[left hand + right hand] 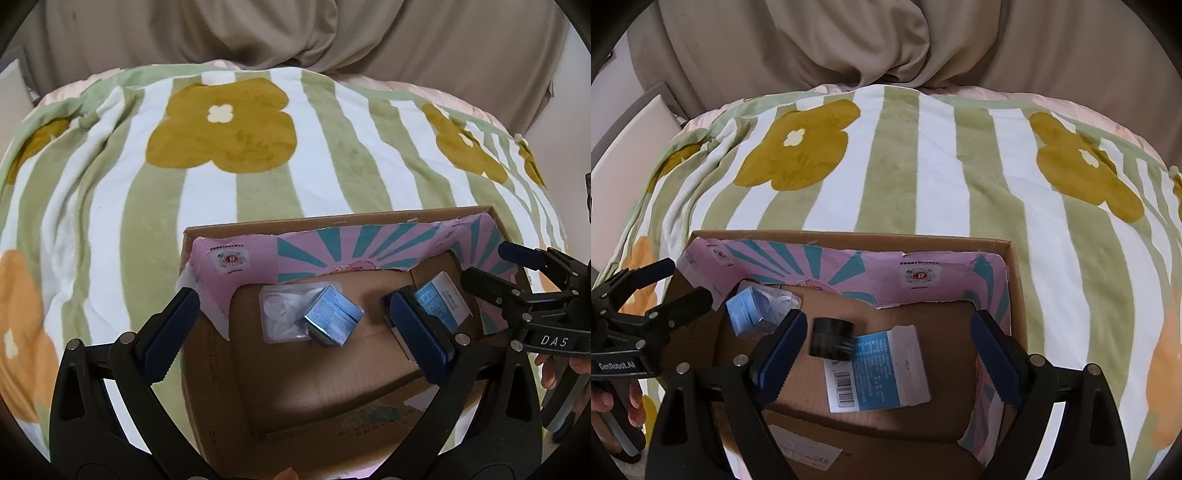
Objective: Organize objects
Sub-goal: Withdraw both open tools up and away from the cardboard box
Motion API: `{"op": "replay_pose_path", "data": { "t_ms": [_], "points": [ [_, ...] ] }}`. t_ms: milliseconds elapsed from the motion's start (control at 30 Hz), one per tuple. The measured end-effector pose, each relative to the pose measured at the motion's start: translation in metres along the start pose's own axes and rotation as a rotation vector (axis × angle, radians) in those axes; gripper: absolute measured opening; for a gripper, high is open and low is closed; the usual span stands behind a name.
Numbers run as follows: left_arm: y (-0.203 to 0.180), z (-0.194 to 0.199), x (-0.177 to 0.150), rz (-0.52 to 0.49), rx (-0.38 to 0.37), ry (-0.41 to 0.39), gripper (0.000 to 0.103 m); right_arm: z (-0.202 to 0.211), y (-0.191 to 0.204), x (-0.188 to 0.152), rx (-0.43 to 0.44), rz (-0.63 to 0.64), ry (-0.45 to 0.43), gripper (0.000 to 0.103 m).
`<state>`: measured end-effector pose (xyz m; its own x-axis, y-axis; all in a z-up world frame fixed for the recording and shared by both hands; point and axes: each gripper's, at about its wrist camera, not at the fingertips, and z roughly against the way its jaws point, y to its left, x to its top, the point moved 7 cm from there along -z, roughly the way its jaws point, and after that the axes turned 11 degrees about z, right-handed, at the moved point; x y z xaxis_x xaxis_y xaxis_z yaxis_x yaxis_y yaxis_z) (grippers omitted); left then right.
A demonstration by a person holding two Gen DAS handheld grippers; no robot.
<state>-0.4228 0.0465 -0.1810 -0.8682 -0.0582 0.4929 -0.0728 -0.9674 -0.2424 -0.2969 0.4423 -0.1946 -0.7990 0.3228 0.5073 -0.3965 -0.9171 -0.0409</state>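
Observation:
An open cardboard box (207, 373) (1015, 280) with a pink-and-teal lining lies on the bed. Inside it lie a small blue carton (334, 319) (748, 312), a clear plastic blister pack (284, 310) (779, 301), a larger blue-and-white carton (877, 371) (441, 301) and a small black jar (831, 338). My left gripper (295, 328) is open above the box, over the small blue carton. My right gripper (890, 356) is open above the black jar and the larger carton. Each gripper shows in the other's view: the right one (491, 269), the left one (685, 284).
The box rests on a green-and-white striped blanket with mustard flowers (258, 177) (923, 177). A beige duvet (332, 33) (886, 40) is bunched at the far side. A white panel (624, 147) stands at the left.

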Motion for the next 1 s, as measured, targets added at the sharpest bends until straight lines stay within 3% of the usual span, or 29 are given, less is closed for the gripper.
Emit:
{"op": "replay_pose_path", "data": {
  "t_ms": [467, 767, 1000],
  "points": [
    [-0.013, 0.069, -0.008, -0.017, -0.007, -0.078, 0.103, 0.053, 0.014, -0.004, -0.021, 0.022, -0.056, 0.088],
    [-0.029, 0.144, -0.026, -0.052, -0.015, -0.180, 0.103, 0.111, 0.024, -0.017, -0.064, 0.027, -0.108, 0.088],
    [-0.030, 0.210, -0.059, -0.033, -0.064, -0.263, 0.103, 0.171, 0.040, -0.043, -0.103, 0.040, -0.193, 0.088]
  ]
}}
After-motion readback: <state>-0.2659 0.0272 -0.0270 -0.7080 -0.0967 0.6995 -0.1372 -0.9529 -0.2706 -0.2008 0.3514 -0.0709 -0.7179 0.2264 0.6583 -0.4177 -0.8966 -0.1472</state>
